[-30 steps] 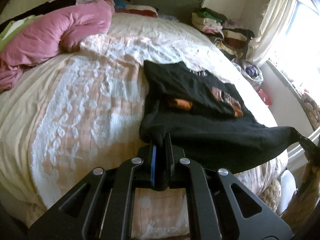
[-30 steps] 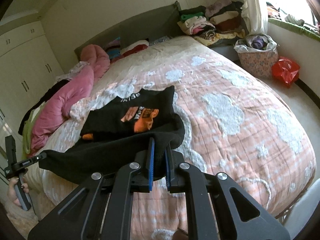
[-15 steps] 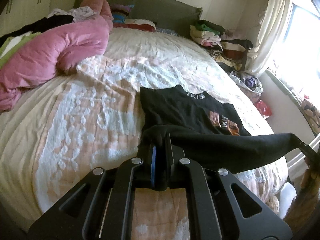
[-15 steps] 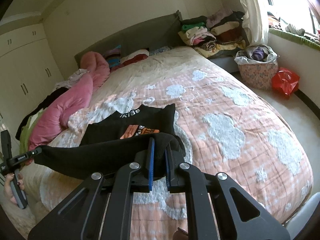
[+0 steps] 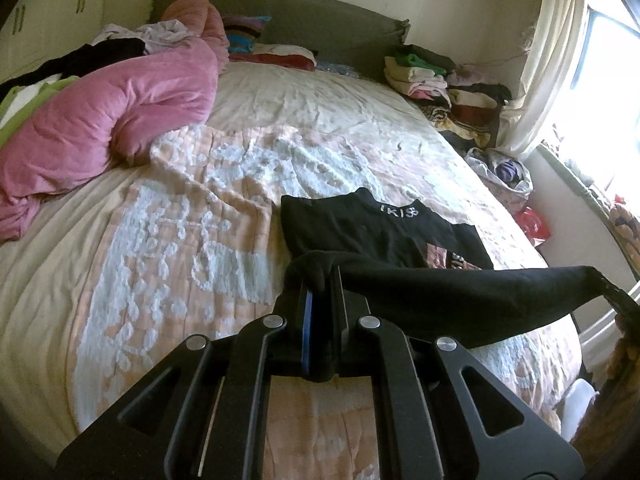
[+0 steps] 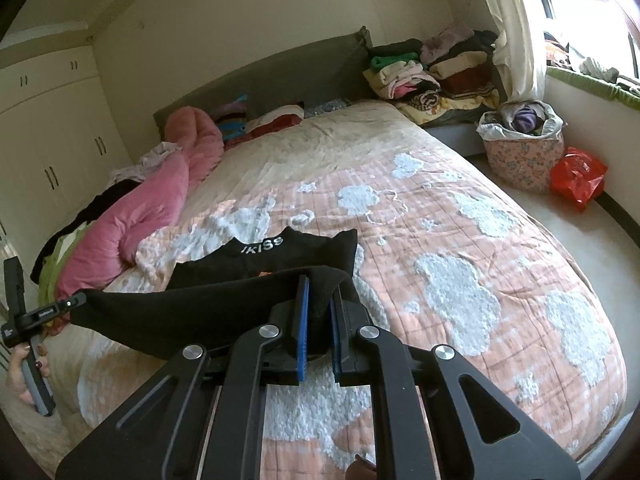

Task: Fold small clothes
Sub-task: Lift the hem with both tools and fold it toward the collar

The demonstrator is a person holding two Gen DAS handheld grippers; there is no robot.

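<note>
Tongs, two: left [image 5: 320,292] and right [image 6: 318,300], each clamped on one black shirt [image 5: 372,228].

Orange print on the black T-shirt [image 6: 280,256] mostly hidden under the lifted, stretched hem, only slivers showing in either view. Corners of that hem swallowed between the fingers of the left gripper [image 5: 320,292] and the right gripper [image 6: 318,300], the pinched cloth itself out of sight; right gripper in the left wrist view cut off at the frame's right edge, a dark tip only. Hand [image 6: 20,372] on the left gripper's handle cropped by the picture's edge; contents of the floral basket [image 6: 524,156] too small to tell.
</note>
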